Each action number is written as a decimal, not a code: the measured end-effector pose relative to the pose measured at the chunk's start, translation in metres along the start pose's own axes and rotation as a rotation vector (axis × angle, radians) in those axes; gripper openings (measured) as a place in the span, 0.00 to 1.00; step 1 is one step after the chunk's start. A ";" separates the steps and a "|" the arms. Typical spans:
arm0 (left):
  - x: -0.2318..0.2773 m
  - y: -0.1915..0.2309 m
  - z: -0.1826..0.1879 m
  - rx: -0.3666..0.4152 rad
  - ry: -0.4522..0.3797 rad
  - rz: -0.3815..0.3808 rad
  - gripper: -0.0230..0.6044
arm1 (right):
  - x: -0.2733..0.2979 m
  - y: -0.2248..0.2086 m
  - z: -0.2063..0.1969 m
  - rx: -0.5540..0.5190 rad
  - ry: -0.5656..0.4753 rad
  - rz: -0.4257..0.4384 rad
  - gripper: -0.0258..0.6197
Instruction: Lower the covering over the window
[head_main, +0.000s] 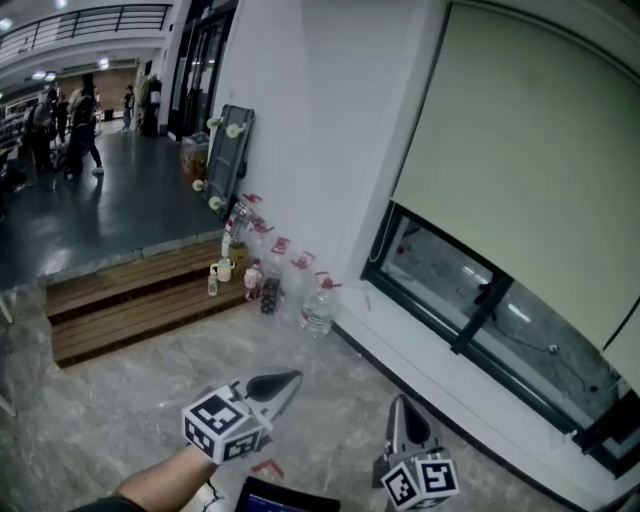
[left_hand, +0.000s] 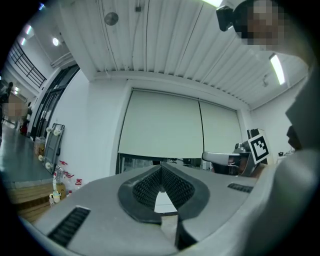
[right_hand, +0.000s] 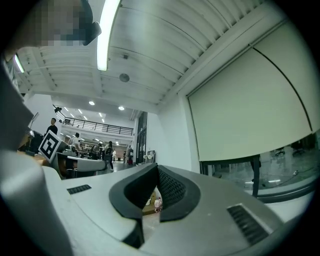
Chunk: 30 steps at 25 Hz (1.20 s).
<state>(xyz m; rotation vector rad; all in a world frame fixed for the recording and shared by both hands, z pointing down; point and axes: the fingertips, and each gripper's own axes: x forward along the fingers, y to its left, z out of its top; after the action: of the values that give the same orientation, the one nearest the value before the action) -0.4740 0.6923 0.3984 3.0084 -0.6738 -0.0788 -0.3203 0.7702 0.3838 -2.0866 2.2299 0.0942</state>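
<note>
A pale roller blind (head_main: 530, 150) hangs over the upper part of the window, and a strip of bare glass (head_main: 470, 290) shows below its bottom edge. The blind (left_hand: 165, 125) fills the middle of the left gripper view and appears at the right of the right gripper view as blind (right_hand: 250, 105). My left gripper (head_main: 291, 380) points level at the wall, shut and empty. My right gripper (head_main: 398, 405) is held beside it, closer to the window, jaws together with nothing between them. Both are well short of the blind.
Water bottles (head_main: 318, 310) and small containers stand on the floor along the white wall. A wooden step (head_main: 140, 300) runs leftward from them. A flat cart (head_main: 228, 155) leans upright against the wall. People (head_main: 70, 125) stand in the far hall.
</note>
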 end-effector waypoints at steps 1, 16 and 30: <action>0.010 0.003 0.002 0.001 -0.004 0.009 0.02 | 0.007 -0.006 0.002 0.018 0.006 0.010 0.04; 0.161 0.028 0.001 -0.007 -0.003 0.035 0.02 | 0.088 -0.136 -0.004 -0.008 0.008 0.056 0.04; 0.241 0.081 0.002 -0.019 0.001 -0.014 0.02 | 0.172 -0.182 -0.020 0.027 0.030 0.039 0.04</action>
<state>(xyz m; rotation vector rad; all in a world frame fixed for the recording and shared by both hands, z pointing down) -0.2903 0.5161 0.3930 2.9946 -0.6479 -0.0833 -0.1502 0.5855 0.3882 -2.0445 2.2768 0.0346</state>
